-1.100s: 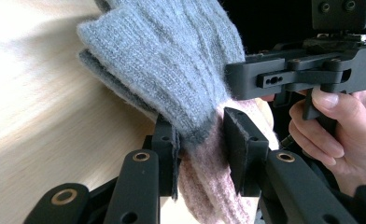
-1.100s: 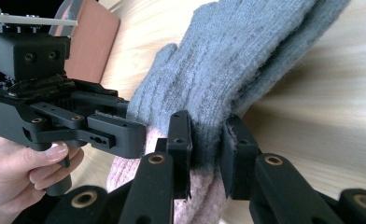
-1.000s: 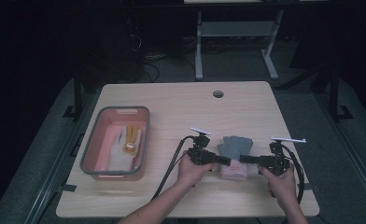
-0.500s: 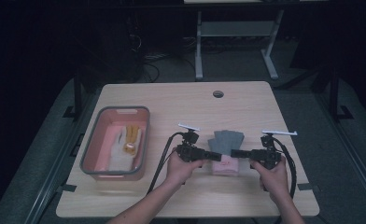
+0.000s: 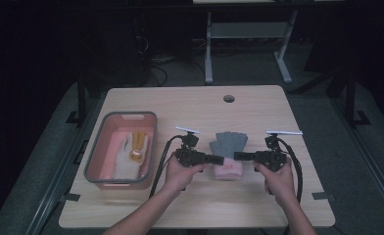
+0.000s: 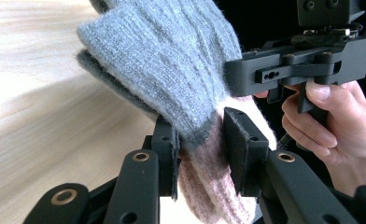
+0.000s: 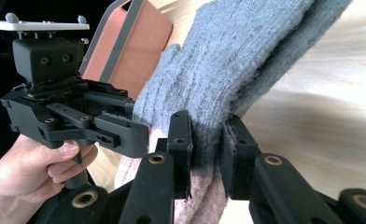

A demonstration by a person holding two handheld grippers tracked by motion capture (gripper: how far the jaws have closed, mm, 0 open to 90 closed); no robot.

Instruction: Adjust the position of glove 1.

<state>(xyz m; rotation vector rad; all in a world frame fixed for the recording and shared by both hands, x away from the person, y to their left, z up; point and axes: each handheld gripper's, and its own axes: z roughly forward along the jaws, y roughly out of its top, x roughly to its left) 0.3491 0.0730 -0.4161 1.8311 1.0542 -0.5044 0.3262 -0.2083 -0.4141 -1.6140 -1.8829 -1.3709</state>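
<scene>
Step in hand: both grippers hold one knitted glove pair (image 5: 228, 155) by its opposite edges, just above the table (image 5: 258, 110), near its front middle; this reads as a lift or carry of the pair, probably on its way to the bin.
Held thing: grey glove fingers (image 6: 172, 60) and a pale pink cuff (image 6: 209, 186), two layers lying one on the other; the grey end points away from the person, the pink end toward them.
Left gripper (image 6: 200, 140): jaws closed on the knit at the seam where grey meets pink, the fabric bunched between the pads.
Right gripper (image 7: 208, 140): jaws likewise clamped on the same seam from the other side, the grey part rising past the pads.
Hands: the person's left hand (image 5: 180, 172) and right hand (image 5: 276, 177) grip the handles, with the two grippers pointing at each other across the gloves.
Bin: a pink plastic bin with a grey rim (image 5: 107, 147) sits on the table's left part, well apart from the gloves; it already holds a white glove (image 5: 124, 161) and a tan glove (image 5: 139, 144).
Next move, as a judgement: both hands should travel together toward the bin, keeping the same gap so the knit neither stretches nor sags, and clear the rim before either jaw lets go.
Risk: soft knit can slip from one side, leaving the pair hanging from a single gripper.
</scene>
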